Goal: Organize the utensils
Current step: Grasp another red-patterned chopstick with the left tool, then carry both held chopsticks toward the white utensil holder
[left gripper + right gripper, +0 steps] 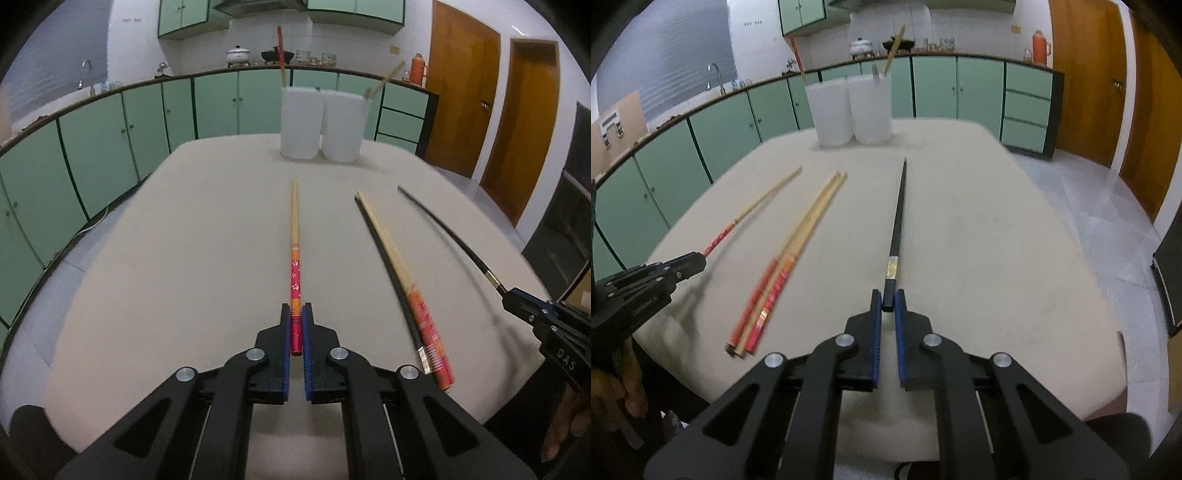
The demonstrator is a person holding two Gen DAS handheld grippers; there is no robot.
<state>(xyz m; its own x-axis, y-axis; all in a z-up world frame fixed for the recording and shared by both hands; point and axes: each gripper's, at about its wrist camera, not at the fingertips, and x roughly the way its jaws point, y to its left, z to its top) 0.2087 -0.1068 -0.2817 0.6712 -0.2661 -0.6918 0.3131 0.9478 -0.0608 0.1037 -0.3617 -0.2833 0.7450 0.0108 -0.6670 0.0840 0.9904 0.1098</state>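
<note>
My left gripper (295, 314) is shut on the red end of a red-handled wooden chopstick (294, 236) that points toward two white holders (319, 122) at the table's far side. My right gripper (887, 300) is shut on the end of a black chopstick (899, 210), also seen in the left wrist view (443, 229). A few chopsticks lie together on the table between the grippers (786, 258), red-handled wooden ones with a dark one beside them (402, 273). Each holder has a chopstick standing in it (280, 51).
The beige table (979, 240) has its front edge close under both grippers. Green cabinets (110, 140) run behind and to the left, wooden doors (461, 85) at right. A dark appliance (1171, 266) stands right of the table.
</note>
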